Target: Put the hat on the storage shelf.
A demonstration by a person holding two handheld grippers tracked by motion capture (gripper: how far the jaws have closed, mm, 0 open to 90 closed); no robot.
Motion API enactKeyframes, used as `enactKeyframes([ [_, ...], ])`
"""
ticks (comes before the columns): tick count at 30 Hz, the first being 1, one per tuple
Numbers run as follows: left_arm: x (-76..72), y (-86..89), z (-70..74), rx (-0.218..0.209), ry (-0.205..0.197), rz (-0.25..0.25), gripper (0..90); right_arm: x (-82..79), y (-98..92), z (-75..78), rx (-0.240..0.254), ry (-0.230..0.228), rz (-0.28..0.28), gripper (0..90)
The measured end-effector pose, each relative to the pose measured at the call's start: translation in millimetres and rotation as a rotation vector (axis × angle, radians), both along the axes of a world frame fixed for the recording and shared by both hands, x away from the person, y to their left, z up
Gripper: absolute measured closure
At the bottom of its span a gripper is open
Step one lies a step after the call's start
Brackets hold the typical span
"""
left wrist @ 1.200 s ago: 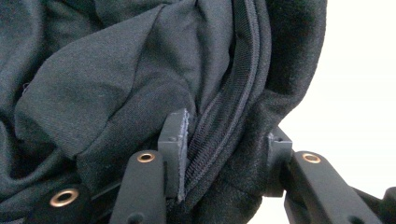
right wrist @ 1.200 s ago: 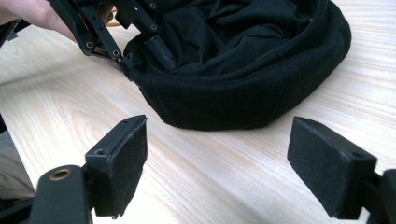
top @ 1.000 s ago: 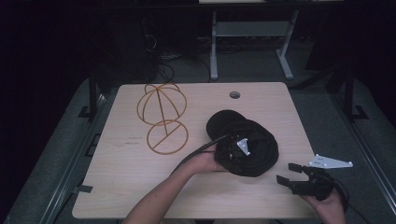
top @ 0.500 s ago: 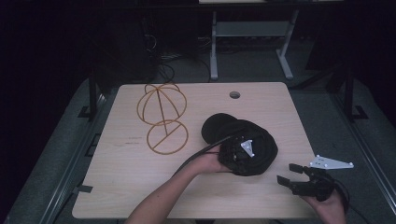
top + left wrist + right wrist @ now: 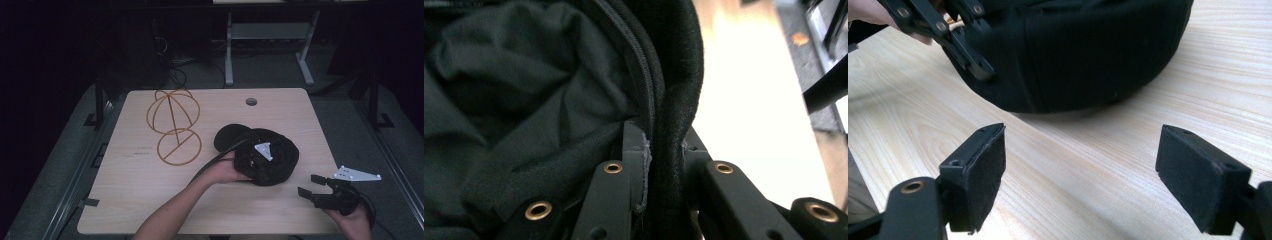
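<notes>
Gripping now: the black cap (image 5: 270, 155) sits right of centre in the high view, on the wooden table (image 5: 150, 200), and the left gripper (image 5: 257, 167) has its rim pinched.
Just changed: the left gripper's jaws have been closing over the last second; in the left gripper view the cap's thick rim (image 5: 671, 150) now stands squeezed between the two pads.
Cap's place: it lies much where it lay a second ago, only nudged a little.
Meaning: I'd judge the grasp is made and the cap is ready to be lifted, likely toward the wire hat stand (image 5: 172, 125) at the upper left of the table.
Right gripper: the right gripper (image 5: 320, 190) waits at the lower right edge, jaws wide apart with nothing between them, pointing at the cap (image 5: 1073, 55).
Hard to make out: the cap's brim blends into the dark crown; the room beyond the table is near black, and how deep the pads bite is hidden by fabric.
</notes>
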State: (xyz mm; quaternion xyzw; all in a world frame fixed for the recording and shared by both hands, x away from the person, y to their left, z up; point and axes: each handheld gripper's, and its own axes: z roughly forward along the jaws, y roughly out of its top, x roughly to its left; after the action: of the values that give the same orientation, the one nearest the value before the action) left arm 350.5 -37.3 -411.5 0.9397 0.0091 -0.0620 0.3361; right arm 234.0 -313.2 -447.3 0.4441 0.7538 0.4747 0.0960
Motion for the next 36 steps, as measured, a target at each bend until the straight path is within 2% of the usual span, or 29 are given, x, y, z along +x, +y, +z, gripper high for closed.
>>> enactKeyframes([
  [6,0.3,4.0,10.8,-0.059,0.023,0.011,79.4,-0.1,-0.4,0.8,0.006,-0.014,-0.003,19.4],
  [12,1.0,7.5,18.5,-0.091,0.031,0.013,79.4,-0.3,0.4,2.3,0.012,-0.025,-0.012,19.4],
  [26,3.5,22.4,40.1,-0.217,0.095,0.036,79.2,-0.7,4.4,6.4,0.015,-0.05,-0.011,19.5],
  [36,0.3,30.7,54.3,-0.28,0.122,0.033,78.9,-0.4,13.6,11.1,0.018,-0.082,-0.004,19.7],
])
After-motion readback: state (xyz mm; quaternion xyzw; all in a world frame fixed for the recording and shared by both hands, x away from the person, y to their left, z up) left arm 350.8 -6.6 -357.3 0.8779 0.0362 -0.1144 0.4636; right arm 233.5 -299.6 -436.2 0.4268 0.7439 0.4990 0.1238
